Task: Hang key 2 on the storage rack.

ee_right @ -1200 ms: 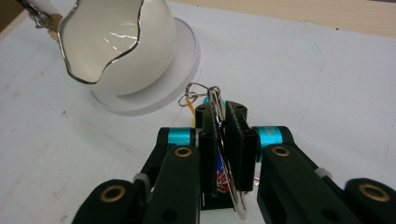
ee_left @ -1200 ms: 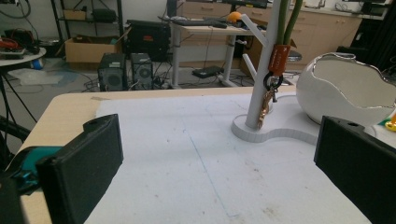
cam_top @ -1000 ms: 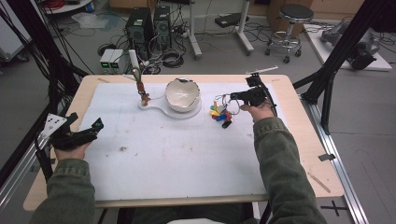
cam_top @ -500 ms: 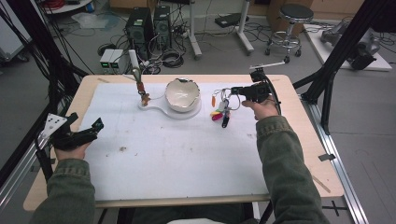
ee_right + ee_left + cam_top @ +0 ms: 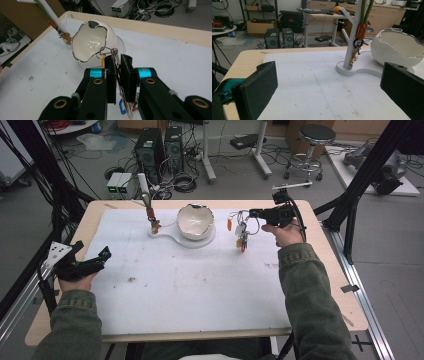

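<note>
My right hand-held gripper (image 5: 252, 213) was clenched on a key ring (image 5: 117, 65), the wire loop pinched between its pads, with coloured tags (image 5: 242, 238) dangling below it clear of the bench (image 5: 320, 285). Just ahead of that gripper stood the white bowl (image 5: 193, 220) on its base, and beyond the bowl the post (image 5: 146, 200) with its own key. My left hand-held gripper (image 5: 98, 259) rested released, jaws wide, well apart from the bowl.
</note>
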